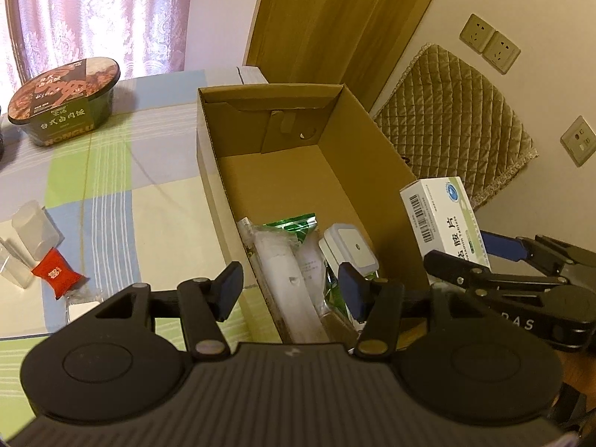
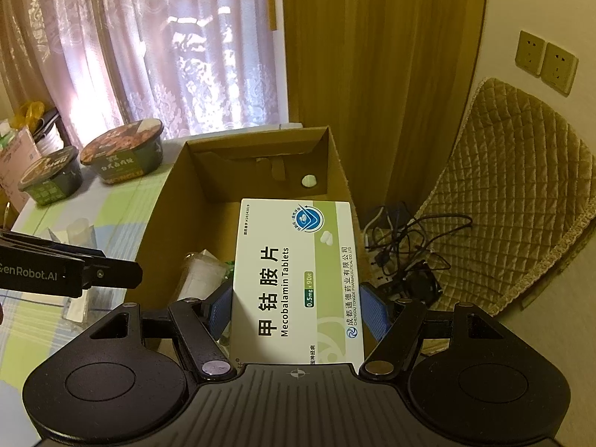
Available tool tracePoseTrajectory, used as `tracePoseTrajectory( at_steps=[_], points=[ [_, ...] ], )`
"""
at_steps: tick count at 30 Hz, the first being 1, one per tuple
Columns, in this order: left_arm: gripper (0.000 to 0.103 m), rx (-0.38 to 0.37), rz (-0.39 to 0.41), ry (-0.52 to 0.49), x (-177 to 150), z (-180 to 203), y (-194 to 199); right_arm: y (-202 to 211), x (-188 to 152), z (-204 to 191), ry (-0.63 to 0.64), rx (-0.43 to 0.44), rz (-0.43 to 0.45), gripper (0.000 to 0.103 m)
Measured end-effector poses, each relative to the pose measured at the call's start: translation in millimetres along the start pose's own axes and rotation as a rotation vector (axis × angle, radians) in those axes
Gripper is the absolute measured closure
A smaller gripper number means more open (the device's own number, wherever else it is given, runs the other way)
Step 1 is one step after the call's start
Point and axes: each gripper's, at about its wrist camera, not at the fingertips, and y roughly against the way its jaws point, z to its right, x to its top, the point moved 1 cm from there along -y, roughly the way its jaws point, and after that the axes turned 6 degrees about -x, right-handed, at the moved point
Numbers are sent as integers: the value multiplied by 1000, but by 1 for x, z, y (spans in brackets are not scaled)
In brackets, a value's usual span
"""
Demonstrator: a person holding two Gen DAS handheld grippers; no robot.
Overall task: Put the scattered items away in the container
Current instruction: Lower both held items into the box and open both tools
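An open cardboard box [image 1: 212,171] stands on the table. It holds a white tube [image 1: 279,257], a green packet [image 1: 294,225] and a white square device [image 1: 350,249]. My left gripper [image 1: 292,288] hangs open over the box's near end, straddling its left wall, with nothing between its fingers. My right gripper [image 2: 298,311] is shut on a white and green medicine box [image 2: 298,279], held above the cardboard box [image 2: 167,216]. In the left wrist view this medicine box [image 1: 443,219] sits just outside the right wall. A red packet [image 1: 56,273] and clear plastic cups [image 1: 31,227] lie on the tablecloth at left.
An instant rice bowl [image 1: 65,98] stands at the table's far left, with a second bowl [image 2: 50,180] beside it. A quilted chair cushion [image 2: 514,205] and tangled cables [image 2: 402,253] are right of the box. Curtains hang behind the table.
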Motion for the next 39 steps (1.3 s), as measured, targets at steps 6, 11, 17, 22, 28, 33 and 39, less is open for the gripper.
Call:
tracePoseTrajectory(
  at_steps=[6, 11, 17, 22, 28, 33, 39],
  points=[
    [52, 1, -2, -5, -1, -1, 2, -1, 2, -6, 8, 1, -1, 30],
    [52, 1, -1, 0, -2, -4, 4, -2, 3, -8, 12, 0, -2, 30],
    [52, 6, 5, 11, -3, -10, 9, -7, 4, -11, 7, 5, -7, 30],
    [52, 8, 4, 18, -4, -15, 9, -11, 6, -16, 5, 16, -9, 30],
    [52, 3, -3, 26, -6, -20, 10, -15, 7, -11, -75, 87, 13, 26],
    [52, 7, -3, 36, -8, -26, 13, -10, 7, -7, -89, 61, 38, 9],
    [52, 8, -8, 47, -18, -29, 17, 1, -2, -3, -113, 53, 32, 9]
  ],
)
